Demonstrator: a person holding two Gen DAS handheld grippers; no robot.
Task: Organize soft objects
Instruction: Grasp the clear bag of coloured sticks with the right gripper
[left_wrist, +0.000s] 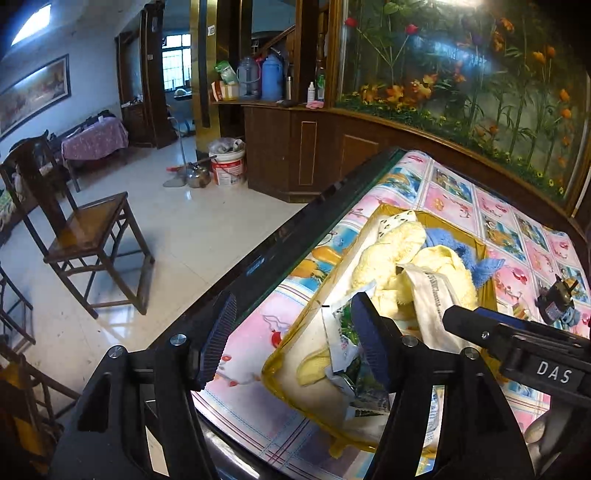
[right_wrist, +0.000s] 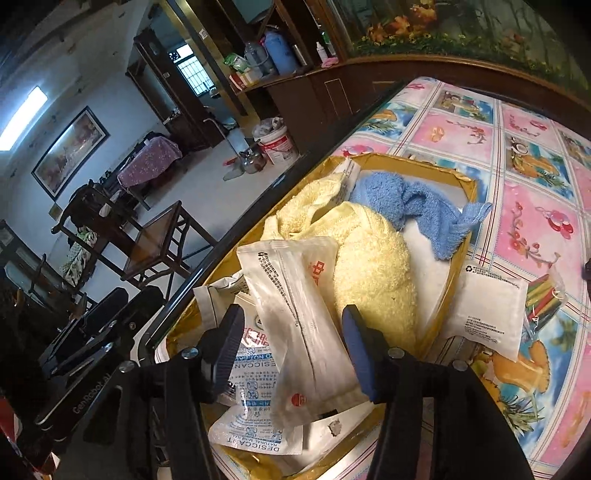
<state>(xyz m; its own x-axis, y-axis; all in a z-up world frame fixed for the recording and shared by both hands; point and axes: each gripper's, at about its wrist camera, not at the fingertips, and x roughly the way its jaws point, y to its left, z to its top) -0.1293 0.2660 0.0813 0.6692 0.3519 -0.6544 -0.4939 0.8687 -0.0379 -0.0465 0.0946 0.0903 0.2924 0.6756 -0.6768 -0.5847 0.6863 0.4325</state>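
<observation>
Jaws apart above crumpled yellow towel (right_wrist: 373, 254), seemingly boxed.

Box (right_wrist: 466, 206): sat on table (right_wrist: 532, 206), near its edge.
Towels (right_wrist: 373, 254): lay inside box.
Packets (right_wrist: 295, 314): lay atop towels, nearer the camera.
Loose packet (right_wrist: 484, 314): lay right of box, on table.
</observation>
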